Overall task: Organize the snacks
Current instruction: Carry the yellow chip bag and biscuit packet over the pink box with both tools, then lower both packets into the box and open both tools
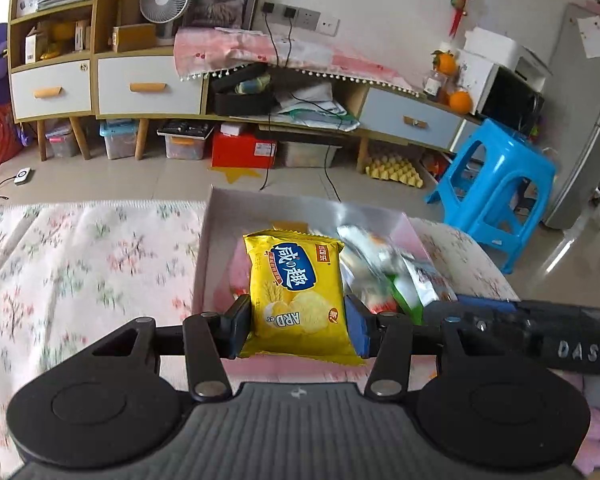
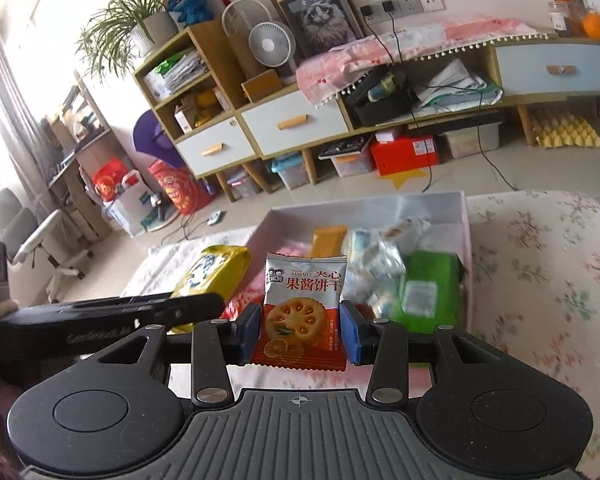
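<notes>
Holding: one snack packet in each gripper, both above the white box.
Left gripper (image 1: 298, 322): jaws clenched on the yellow cracker packet (image 1: 298, 294), pads pressing its two side edges.
Yellow cracker packet: upright between the left jaws, printed face toward the camera, lower seal hanging below the pads, top seal well above them.
Right gripper (image 2: 300, 330): jaws clenched on the jam biscuit packet (image 2: 302, 308), a pad on each side edge.
Jam biscuit packet: silver top, red lower half with a biscuit picture; upright between the right jaws, bottom seal below the pads.
White box (image 1: 220, 232): open-topped, just beyond both pairs of jaws, resting on the floral cloth (image 1: 84, 264).
Box contents: orange packet (image 2: 330, 240) at the back, beyond the right jaws; green packet (image 2: 428, 290) to the right of the right jaws; silver wrappers (image 2: 376, 258) between those two, blurred.
Relative position of grippers: in the right wrist view the left gripper's body and its yellow packet sit just left of the right jaws; in the left wrist view the right gripper's body crosses just right of the left jaws.
Blue stool (image 1: 496, 192): on the floor, well beyond and right of the left jaws.
Tabletop: cannot tell what lies under the floral cloth.
</notes>
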The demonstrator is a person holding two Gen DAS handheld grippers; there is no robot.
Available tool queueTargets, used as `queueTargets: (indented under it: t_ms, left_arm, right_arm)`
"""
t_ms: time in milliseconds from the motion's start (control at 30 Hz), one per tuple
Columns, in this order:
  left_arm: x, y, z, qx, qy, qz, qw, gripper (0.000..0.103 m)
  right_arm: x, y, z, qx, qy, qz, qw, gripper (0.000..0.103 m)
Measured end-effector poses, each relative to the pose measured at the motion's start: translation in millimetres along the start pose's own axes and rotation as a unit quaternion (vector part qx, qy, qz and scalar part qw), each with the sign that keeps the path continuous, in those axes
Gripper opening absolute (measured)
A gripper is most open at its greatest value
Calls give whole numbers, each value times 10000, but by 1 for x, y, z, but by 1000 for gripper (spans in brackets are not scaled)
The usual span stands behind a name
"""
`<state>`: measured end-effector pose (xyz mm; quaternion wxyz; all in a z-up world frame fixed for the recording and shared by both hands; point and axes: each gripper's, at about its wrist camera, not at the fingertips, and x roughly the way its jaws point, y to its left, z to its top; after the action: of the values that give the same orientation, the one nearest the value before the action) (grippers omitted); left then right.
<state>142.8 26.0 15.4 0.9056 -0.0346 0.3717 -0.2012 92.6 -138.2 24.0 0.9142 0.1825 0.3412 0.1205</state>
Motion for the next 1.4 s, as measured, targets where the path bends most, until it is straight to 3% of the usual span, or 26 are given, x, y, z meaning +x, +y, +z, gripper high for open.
queueTargets:
  t_ms: [700, 1133, 1400]
  left_arm:
    - [75, 30, 34, -93, 445, -146, 9989, 46]
    - [94, 27, 43, 70, 551, -80, 9984, 46]
    - [95, 28, 42, 61, 606, -36, 9981, 47]
  right_arm:
    - [51, -14, 14, 321, 12, 189, 9993, 41]
    - [66, 2, 5, -339, 167, -46, 9993, 41]
    - [68, 2, 2, -378, 236, -69, 9990, 42]
